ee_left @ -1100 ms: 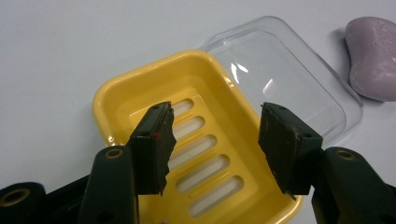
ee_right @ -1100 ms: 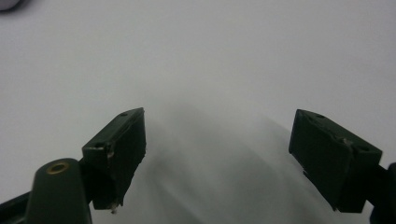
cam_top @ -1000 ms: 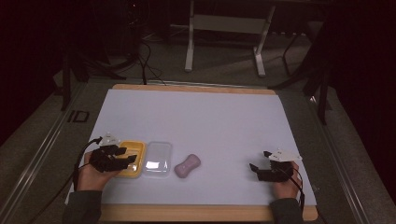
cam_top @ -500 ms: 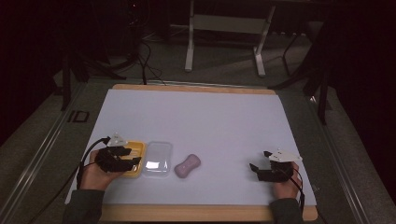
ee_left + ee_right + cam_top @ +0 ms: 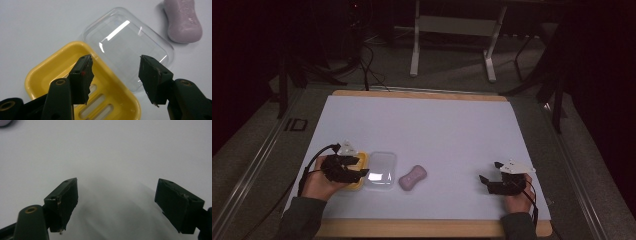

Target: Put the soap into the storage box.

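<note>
now both tongs, left point(image 5: 115, 75) and right point(image 5: 116, 205), gape empty.

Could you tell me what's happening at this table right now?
A person holds a gripper in each hand. The left gripper hovers over a yellow soap dish and its clear lid, jaws open and gripping nothing. A pink soap bar lies beside the lid. The right gripper rests open on the white mat, away from them.

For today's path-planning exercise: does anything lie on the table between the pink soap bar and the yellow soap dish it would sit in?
Yes. The clear plastic lid lies flat between the pink soap bar and the yellow soap dish, touching the dish's edge. The left gripper also hovers open over the dish and lid.
</note>
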A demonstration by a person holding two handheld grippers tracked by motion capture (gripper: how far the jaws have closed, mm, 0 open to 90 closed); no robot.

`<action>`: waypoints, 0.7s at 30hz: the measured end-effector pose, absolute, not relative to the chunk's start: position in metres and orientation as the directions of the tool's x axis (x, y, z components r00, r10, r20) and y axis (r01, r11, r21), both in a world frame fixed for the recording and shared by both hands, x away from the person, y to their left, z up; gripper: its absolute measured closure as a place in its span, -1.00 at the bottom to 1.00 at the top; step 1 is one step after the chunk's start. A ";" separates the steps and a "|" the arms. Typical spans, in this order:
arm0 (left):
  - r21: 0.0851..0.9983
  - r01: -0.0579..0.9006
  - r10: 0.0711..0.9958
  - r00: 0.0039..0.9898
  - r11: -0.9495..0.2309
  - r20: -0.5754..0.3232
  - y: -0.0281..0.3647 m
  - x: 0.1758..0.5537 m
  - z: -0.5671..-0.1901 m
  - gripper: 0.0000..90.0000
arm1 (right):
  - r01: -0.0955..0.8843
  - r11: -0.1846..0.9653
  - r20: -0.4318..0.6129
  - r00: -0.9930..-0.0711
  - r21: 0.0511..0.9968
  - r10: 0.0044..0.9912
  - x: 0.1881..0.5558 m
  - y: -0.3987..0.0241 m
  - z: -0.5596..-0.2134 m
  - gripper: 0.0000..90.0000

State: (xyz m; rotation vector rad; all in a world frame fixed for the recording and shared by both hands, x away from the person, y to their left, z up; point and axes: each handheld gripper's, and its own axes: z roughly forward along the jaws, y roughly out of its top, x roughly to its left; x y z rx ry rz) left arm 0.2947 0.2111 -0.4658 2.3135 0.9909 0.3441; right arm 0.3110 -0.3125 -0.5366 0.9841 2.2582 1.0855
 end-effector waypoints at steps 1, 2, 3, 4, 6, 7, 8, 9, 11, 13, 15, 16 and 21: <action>0.610 0.571 0.721 0.693 -0.549 0.000 0.210 0.295 -0.465 -0.01 | 0.408 0.438 -0.085 -0.647 0.801 0.758 0.311 -0.312 -0.537 -0.59; 0.605 0.566 0.715 0.699 -0.560 0.007 0.209 0.296 -0.465 -0.02 | 0.406 0.438 -0.087 -0.647 0.802 0.758 0.311 -0.313 -0.537 -0.59; 0.601 0.565 0.712 0.702 -0.565 0.009 0.207 0.296 -0.464 -0.02 | 0.406 0.438 -0.086 -0.647 0.802 0.758 0.311 -0.313 -0.537 -0.59; 0.598 0.563 0.707 0.707 -0.570 0.010 0.205 0.297 -0.464 -0.02 | 0.406 0.438 -0.086 -0.647 0.802 0.758 0.311 -0.312 -0.537 -0.59; 0.593 0.555 0.696 0.718 -0.583 0.012 0.202 0.297 -0.463 -0.02 | 0.408 0.438 -0.086 -0.647 0.801 0.758 0.311 -0.312 -0.537 -0.59; 0.593 0.555 0.696 0.718 -0.583 0.012 0.202 0.297 -0.463 -0.02 | 0.408 0.438 -0.086 -0.647 0.801 0.758 0.311 -0.312 -0.537 -0.59; 0.587 0.551 0.690 0.724 -0.593 0.017 0.199 0.298 -0.462 -0.03 | 0.407 0.438 -0.086 -0.647 0.801 0.758 0.311 -0.312 -0.537 -0.59; 0.587 0.551 0.690 0.724 -0.593 0.017 0.199 0.298 -0.462 -0.03 | 0.407 0.438 -0.086 -0.647 0.801 0.758 0.311 -0.312 -0.537 -0.59; 0.579 0.545 0.680 0.733 -0.607 0.023 0.194 0.299 -0.460 -0.03 | 0.407 0.438 -0.086 -0.647 0.801 0.758 0.311 -0.312 -0.537 -0.59; 0.571 0.539 0.671 0.741 -0.618 0.027 0.192 0.300 -0.459 -0.03 | 0.408 0.438 -0.086 -0.646 0.801 0.758 0.311 -0.312 -0.537 -0.59; 0.570 0.535 0.666 0.745 -0.624 0.029 0.191 0.300 -0.459 -0.04 | 0.408 0.439 -0.086 -0.646 0.801 0.758 0.311 -0.312 -0.537 -0.59; 0.564 0.533 0.660 0.751 -0.631 0.030 0.188 0.301 -0.459 -0.04 | 0.408 0.437 -0.085 -0.646 0.802 0.759 0.310 -0.312 -0.536 -0.59; 0.544 0.528 0.646 0.763 -0.652 0.034 0.183 0.302 -0.457 -0.08 | 0.408 0.436 -0.084 -0.645 0.802 0.759 0.310 -0.312 -0.536 -0.59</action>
